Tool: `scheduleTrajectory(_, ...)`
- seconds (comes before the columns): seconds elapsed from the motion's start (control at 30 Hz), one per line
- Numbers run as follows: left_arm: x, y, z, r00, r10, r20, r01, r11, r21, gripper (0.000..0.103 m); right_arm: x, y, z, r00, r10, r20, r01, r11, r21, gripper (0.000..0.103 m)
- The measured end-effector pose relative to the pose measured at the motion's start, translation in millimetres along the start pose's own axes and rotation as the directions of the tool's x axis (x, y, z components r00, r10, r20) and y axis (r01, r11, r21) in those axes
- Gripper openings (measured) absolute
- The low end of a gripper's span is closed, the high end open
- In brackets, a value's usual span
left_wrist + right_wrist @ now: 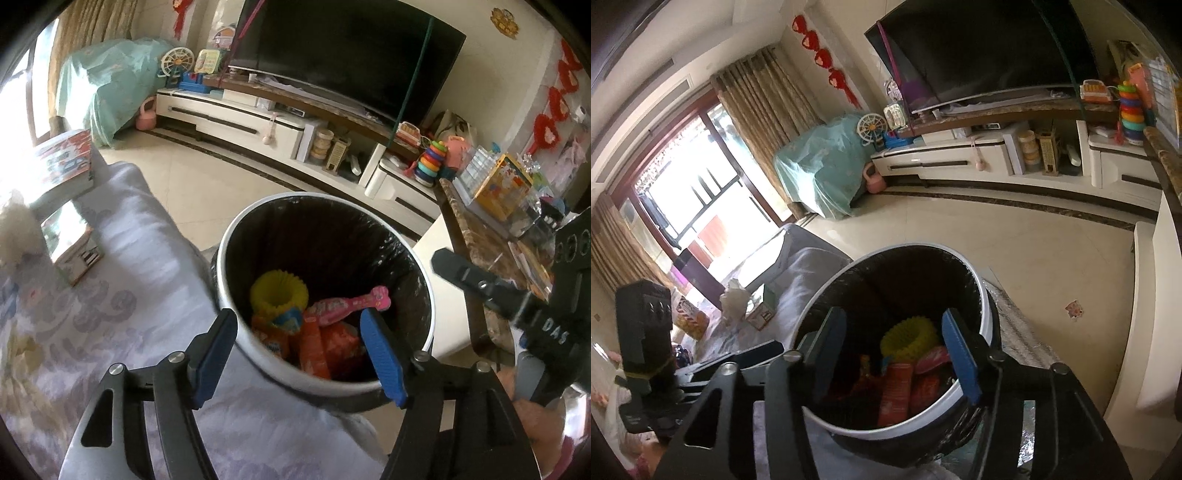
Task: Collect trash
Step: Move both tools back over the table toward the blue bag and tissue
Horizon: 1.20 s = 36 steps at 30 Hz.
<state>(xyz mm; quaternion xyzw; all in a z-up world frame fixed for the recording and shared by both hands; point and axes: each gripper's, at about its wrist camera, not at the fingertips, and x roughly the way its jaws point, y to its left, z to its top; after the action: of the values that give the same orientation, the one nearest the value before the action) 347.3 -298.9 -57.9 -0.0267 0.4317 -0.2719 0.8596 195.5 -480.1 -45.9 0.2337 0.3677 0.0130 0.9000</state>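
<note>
Item: bin (229,291), white with a black liner, standing on the floor between a cloth-covered seat (122,295) and a marble-topped table (476,236). Placement judged deliberate: set within reach of both surfaces, so litter lifted from either can be dropped in without walking.

Contents: yellow ribbed cup (279,291), pink wrapper (351,304), orange packets (325,343), all loose at the bottom (packets partly upright against the near wall). Nothing hangs on the rim.

Left tongs (299,354): jaws apart, nothing between the blue pads. They point down over the near rim, the left pad outside the bin wall in this view, the right pad over the opening. The trash lies below and just beyond the tips, not touching them.

Right tongs (897,354): jaws apart, empty. Both pads frame the bin mouth; the yellow cup and a pink wrapper show between them, well down inside the bin. Seen from the left camera, this tool comes in from the table side.

Reading: both tools held above the mouth with jaws spread fits a drop already made; neither carries anything.

Remaining: books (70,158), a small box (79,254) and a white crumpled thing (733,301) on the seat (whether any counts as trash cannot be told)
</note>
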Motion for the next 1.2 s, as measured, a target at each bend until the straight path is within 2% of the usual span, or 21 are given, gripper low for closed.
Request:
scheduleTrajectory(0.2, -25.4, 17.8, -30.6, 0.999, 0.028, 0.017, -0.028, 0.999, -0.038, 0.069, -9.8, 20.1, -9.1, 1.000, 0.022, 0.021, -0.021, 1.000, -0.019, 0.086)
scheduleTrajectory(0.33, -48.0, 38.1, -53.7, 0.998, 0.056, 0.034, -0.053, 0.994, -0.091, 0.069, -8.6, 35.6, -19.1, 0.999, 0.048, 0.002, -0.048, 0.999, -0.022, 0.090)
scheduleTrajectory(0.5, -79.0, 64.0, -79.2, 0.991, 0.113, 0.069, -0.102, 0.984, -0.144, 0.069, -5.8, 59.0, -35.6, 0.998, 0.063, -0.010, -0.064, 0.997, -0.037, 0.099)
scheduleTrajectory(0.73, -123.5, 92.8, -110.3, 0.977, 0.183, 0.107, -0.156, 0.963, -0.221, 0.080, 6.6, 94.9, -61.6, 0.993, 0.097, -0.070, -0.103, 0.990, -0.098, 0.100)
scheduleTrajectory(1.0, -166.2, 129.5, -142.4, 0.957, 0.266, 0.119, -0.218, 0.925, -0.312, 0.080, 24.0, 137.2, -89.0, 0.981, 0.141, -0.134, -0.162, 0.974, -0.158, 0.100)
scheduleTrajectory(1.2, -190.5, 163.5, -159.8, 0.940, 0.323, 0.106, -0.257, 0.880, -0.398, 0.080, 35.8, 164.4, -105.0, 0.975, 0.168, -0.142, -0.196, 0.957, -0.213, 0.100)
